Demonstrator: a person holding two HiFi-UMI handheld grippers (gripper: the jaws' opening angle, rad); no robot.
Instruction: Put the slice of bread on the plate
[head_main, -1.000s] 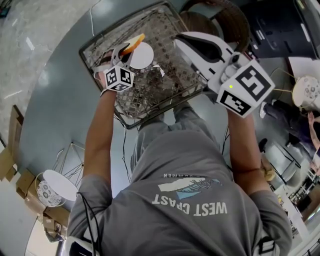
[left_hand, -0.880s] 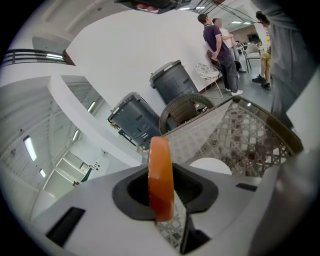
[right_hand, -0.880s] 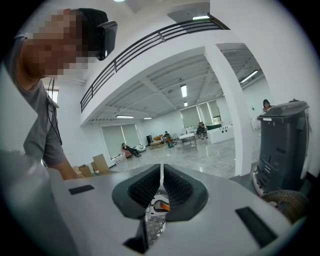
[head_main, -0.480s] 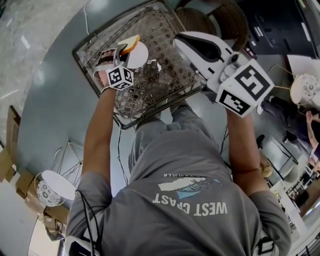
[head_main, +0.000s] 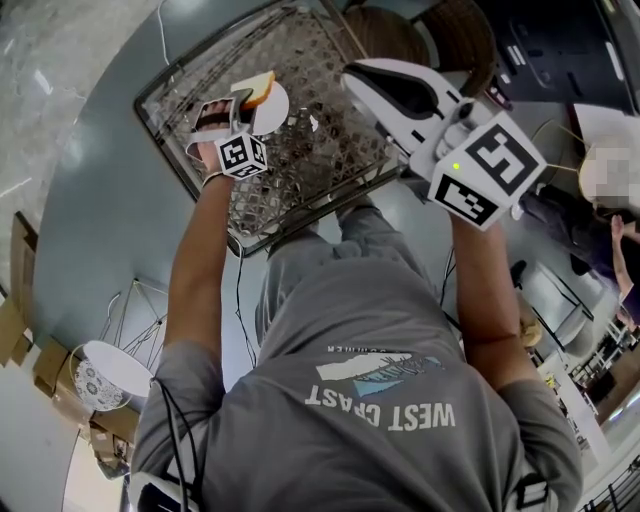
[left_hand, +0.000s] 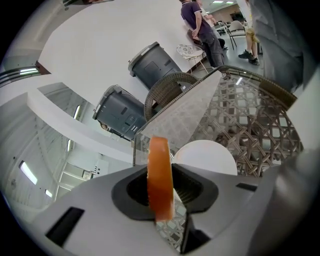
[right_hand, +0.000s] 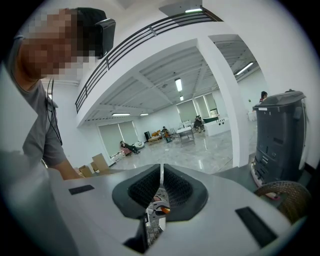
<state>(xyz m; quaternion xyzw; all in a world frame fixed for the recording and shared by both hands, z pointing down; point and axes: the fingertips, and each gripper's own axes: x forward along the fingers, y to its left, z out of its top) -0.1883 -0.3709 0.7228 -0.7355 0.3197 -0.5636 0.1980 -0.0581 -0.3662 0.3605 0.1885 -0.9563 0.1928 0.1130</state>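
My left gripper (head_main: 245, 100) is shut on the slice of bread (head_main: 260, 88), which it holds on edge with the orange-brown crust showing. It hangs just above the left rim of the round white plate (head_main: 280, 108). In the left gripper view the slice (left_hand: 159, 150) stands upright between the dark pads (left_hand: 192, 187), and the plate (left_hand: 207, 157) lies just beyond. My right gripper (head_main: 350, 72) hovers over the tray's right side, away from the plate, jaws shut and empty; in the right gripper view (right_hand: 160, 172) its pads meet.
The plate rests in a woven wire tray (head_main: 330, 160) on a round grey table (head_main: 110, 200). A wicker chair (head_main: 440, 35) stands beyond the tray. Two grey bins (left_hand: 155, 67) are past the table. A small white side table (head_main: 110, 375) sits at the lower left.
My left gripper has sunk toward the plate with the bread still held and has rolled a little. The right gripper has dropped slightly.
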